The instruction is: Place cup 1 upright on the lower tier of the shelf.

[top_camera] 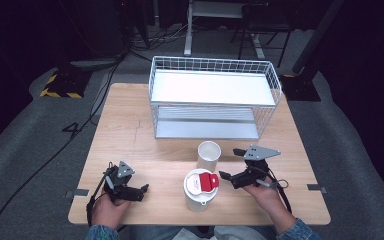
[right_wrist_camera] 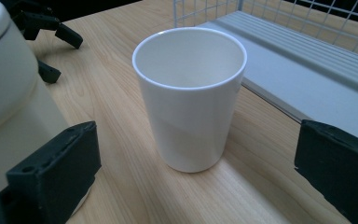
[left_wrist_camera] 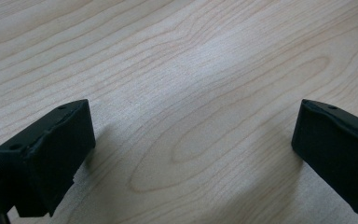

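Fingers (right_wrist_camera: 56,172) of my right gripper (top_camera: 232,165) stood open, the upright white plastic cup (right_wrist_camera: 191,98) straight ahead between them; left gripper (top_camera: 130,189) open, farther.

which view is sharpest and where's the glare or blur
Right gripper view: white cup crisp, its own claw soft. Left gripper view: wood table softly lit, claw shadows on it. High view: wire rack shelf glares white, surroundings dark.

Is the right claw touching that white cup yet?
Apart. The right gripper view shows the white cup standing between the open right claw with bare table on both sides.
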{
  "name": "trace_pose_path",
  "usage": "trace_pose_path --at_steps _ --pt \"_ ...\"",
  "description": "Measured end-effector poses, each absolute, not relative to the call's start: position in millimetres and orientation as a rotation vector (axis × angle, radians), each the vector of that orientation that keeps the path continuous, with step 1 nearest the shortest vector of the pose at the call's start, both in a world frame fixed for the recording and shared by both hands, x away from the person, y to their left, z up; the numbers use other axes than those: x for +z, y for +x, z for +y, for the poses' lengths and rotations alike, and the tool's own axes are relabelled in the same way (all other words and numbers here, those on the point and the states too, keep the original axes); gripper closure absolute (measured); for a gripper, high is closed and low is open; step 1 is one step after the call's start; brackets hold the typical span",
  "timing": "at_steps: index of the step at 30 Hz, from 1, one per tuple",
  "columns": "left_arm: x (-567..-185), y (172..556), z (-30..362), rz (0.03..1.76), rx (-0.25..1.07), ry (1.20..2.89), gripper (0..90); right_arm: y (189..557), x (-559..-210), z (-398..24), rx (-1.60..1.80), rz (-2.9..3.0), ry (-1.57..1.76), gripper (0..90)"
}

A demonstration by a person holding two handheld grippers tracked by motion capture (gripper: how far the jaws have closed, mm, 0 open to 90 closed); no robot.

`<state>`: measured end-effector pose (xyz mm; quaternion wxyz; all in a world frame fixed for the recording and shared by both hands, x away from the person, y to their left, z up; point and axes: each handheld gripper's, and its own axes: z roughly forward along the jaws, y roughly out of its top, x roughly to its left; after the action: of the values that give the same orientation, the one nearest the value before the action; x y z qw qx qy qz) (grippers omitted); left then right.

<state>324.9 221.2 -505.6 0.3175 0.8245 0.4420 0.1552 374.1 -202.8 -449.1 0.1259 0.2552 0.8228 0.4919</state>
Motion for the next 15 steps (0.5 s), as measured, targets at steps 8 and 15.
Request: trace_pose_path --at_steps 8,15 --pt "-505.6 324.9 221.3 1.163 0.408 2.171 0.0 388.9 -458.6 -187.7 1.477 2.416 0.739 3.0" --pt "-505.7 324.8 221.1 1.164 0.406 2.168 0.0 396.0 -468.0 -176.2 1.492 2.43 0.723 3.9"
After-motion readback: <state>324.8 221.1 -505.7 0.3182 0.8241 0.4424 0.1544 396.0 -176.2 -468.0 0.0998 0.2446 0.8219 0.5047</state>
